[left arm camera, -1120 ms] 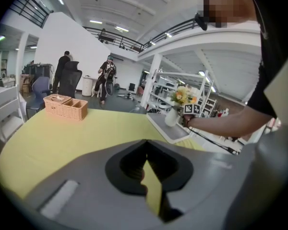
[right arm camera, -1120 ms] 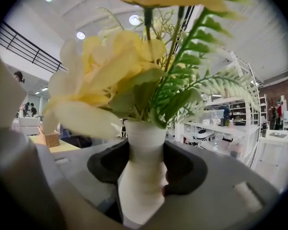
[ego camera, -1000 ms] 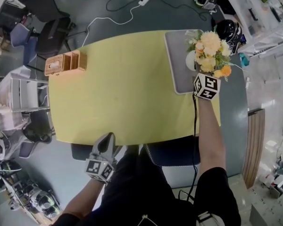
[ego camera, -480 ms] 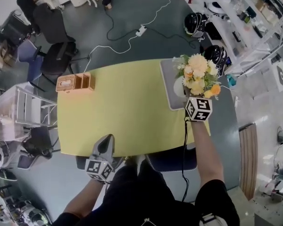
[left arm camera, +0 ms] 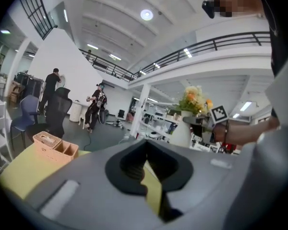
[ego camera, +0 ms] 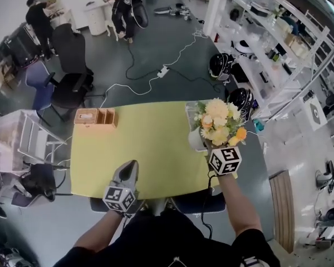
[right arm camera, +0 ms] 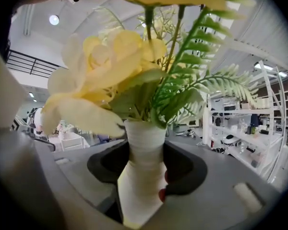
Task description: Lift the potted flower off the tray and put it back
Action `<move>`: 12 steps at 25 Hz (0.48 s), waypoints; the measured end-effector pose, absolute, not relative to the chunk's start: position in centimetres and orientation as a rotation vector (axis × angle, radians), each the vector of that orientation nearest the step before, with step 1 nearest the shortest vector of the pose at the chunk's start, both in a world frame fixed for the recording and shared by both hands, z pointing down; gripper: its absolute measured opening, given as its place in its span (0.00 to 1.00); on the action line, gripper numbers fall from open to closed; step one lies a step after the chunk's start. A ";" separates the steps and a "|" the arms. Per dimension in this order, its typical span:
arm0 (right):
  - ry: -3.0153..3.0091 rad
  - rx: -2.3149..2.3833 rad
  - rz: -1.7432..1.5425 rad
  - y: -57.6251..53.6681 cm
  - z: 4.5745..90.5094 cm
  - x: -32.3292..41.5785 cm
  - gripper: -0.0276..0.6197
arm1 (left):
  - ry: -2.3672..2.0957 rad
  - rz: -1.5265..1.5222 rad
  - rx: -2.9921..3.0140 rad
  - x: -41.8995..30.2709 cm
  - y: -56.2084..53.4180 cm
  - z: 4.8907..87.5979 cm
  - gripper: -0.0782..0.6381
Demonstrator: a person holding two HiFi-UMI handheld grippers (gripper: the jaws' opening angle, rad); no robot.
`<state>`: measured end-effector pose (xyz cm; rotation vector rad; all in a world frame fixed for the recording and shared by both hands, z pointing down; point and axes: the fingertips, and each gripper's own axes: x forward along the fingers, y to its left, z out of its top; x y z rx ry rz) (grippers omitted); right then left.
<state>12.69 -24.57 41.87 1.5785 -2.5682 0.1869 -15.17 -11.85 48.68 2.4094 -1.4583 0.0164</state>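
**While the pot's up in the air, the grip is the thing to watch**

Since the right hand-held gripper (ego camera: 209,149) is clamped on the white ribbed pot of yellow and orange artificial flowers (right arm camera: 140,169), the whole task hangs on that one pinch. The pot is held clear of the flat grey tray (ego camera: 190,114), roughly above it.

What I'd worry about:
- The bouquet is big and looks top-heavy. If the pads only bite the ribbed waist, I'd guess the pot could tip or slide down.
- From the head view the flowers hide most of the tray, so aiming the put-down is half blind. It could land on the tray's rim and wobble.
- The tray sits by the right edge of the yellow-green oval surface (ego camera: 139,149), so a miss on that side means the floor.

The left hand-held gripper (ego camera: 129,168) has its jaws together, holding nothing, near the front edge and well away.

A tan wooden organiser box (ego camera: 96,117) sits at the far left, out of the way. On the floor are a white cable with a power strip (ego camera: 163,70) and black office chairs (ego camera: 72,65). Nothing I can see blocks the tray.
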 end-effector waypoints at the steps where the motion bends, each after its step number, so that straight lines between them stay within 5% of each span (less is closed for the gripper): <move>1: -2.580 1.566 0.185 -23.8 41.4 11.9 0.39 | -1.451 -0.002 2.423 -15.3 -11.9 48.1 0.12; 12: -2.655 1.440 0.202 -15.0 40.9 5.1 0.39 | -1.410 -0.064 2.484 -16.8 -11.2 45.7 0.12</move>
